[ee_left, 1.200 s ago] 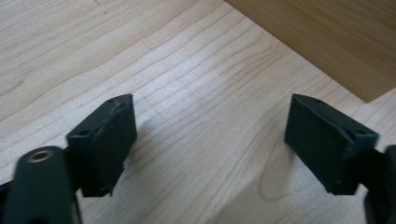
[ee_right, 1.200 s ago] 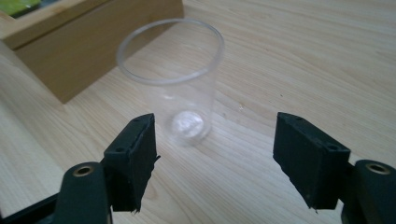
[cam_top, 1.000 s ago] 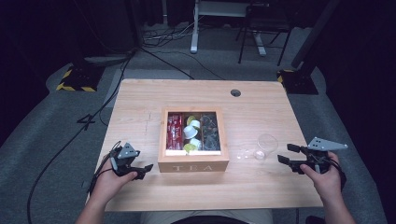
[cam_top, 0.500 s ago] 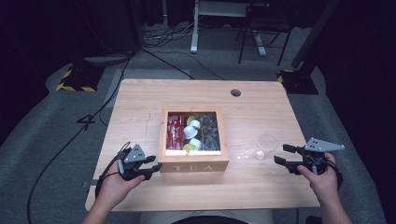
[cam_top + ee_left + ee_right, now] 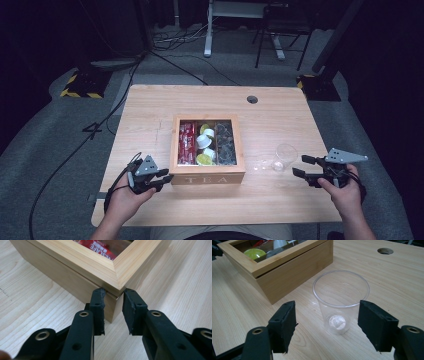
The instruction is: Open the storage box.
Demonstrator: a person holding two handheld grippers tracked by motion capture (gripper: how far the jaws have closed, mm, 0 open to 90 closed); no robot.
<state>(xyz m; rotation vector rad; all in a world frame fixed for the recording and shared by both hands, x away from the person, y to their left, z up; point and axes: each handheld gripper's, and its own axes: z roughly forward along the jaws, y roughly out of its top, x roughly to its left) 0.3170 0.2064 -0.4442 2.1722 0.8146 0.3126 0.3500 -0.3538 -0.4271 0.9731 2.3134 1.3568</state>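
A wooden box marked TEA point(image 5: 207, 178) point(image 5: 75, 260) sits mid-table, its glazed lid down over red packets and white and yellow capsules. My left gripper point(image 5: 166, 176) point(image 5: 113, 296) is at the box's front left corner. Its jaws have just been closing, and the pads now pinch the lid's corner between them. A clear plastic cup point(image 5: 285, 156) point(image 5: 340, 300) stands upright to the right of the box. My right gripper point(image 5: 301, 166) point(image 5: 327, 308) is open just in front of the cup, one pad to each side, touching nothing.
The table point(image 5: 150, 110) has a round cable hole point(image 5: 252, 99) at the back right. A second clear plastic item point(image 5: 262, 163) lies just left of the cup. Black cables trail off the table's left edge to the floor.
My left gripper has moved right and a little up to the box's front left corner, and its jaws have closed on that corner. The right gripper has stayed still.
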